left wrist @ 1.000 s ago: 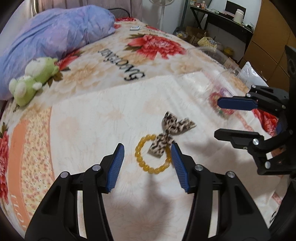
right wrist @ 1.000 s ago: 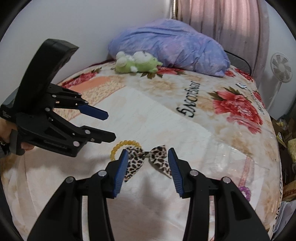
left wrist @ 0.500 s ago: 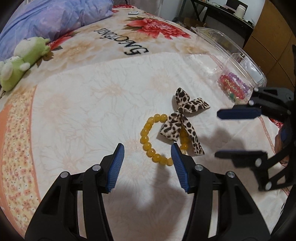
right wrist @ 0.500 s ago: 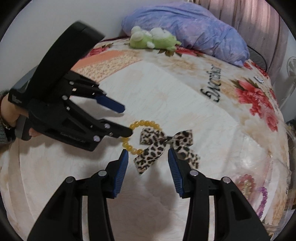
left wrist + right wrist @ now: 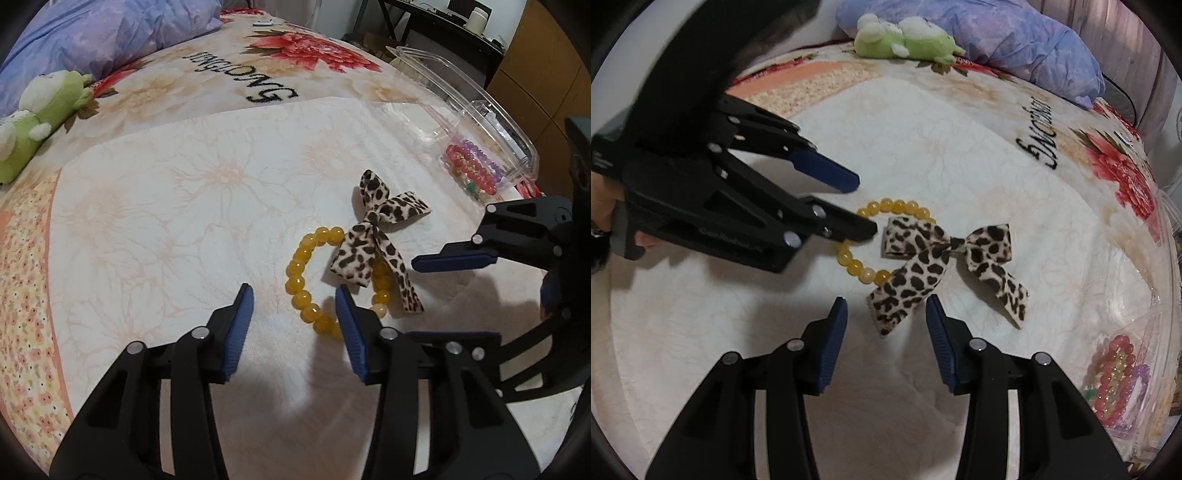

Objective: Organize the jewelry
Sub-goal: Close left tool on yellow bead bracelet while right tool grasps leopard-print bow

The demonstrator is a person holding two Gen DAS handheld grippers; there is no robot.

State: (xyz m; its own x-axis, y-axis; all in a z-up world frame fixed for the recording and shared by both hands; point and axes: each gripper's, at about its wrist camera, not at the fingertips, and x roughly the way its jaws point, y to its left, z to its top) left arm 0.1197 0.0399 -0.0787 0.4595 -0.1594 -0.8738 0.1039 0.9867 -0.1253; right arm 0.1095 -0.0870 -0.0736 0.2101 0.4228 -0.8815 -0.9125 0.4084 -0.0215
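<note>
A yellow bead bracelet (image 5: 300,281) (image 5: 854,266) lies on the white blanket, partly under a leopard-print bow (image 5: 373,240) (image 5: 923,266). My left gripper (image 5: 294,295) (image 5: 862,206) is open and empty, its right finger right at the bracelet's near edge. My right gripper (image 5: 886,308) (image 5: 439,295) is open and empty, its fingers either side of the bow's lower tail. A clear plastic box (image 5: 491,110) (image 5: 1160,295) holds pink and purple bead bracelets (image 5: 471,170) (image 5: 1115,373).
A green plush toy (image 5: 33,118) (image 5: 905,37) and a purple duvet (image 5: 92,37) (image 5: 997,33) lie at the head of the flowered bed. A desk and wooden cabinet (image 5: 535,55) stand beyond the bed.
Both grippers have moved down and in towards the bracelet and bow, which now look larger. Both stay open.
</note>
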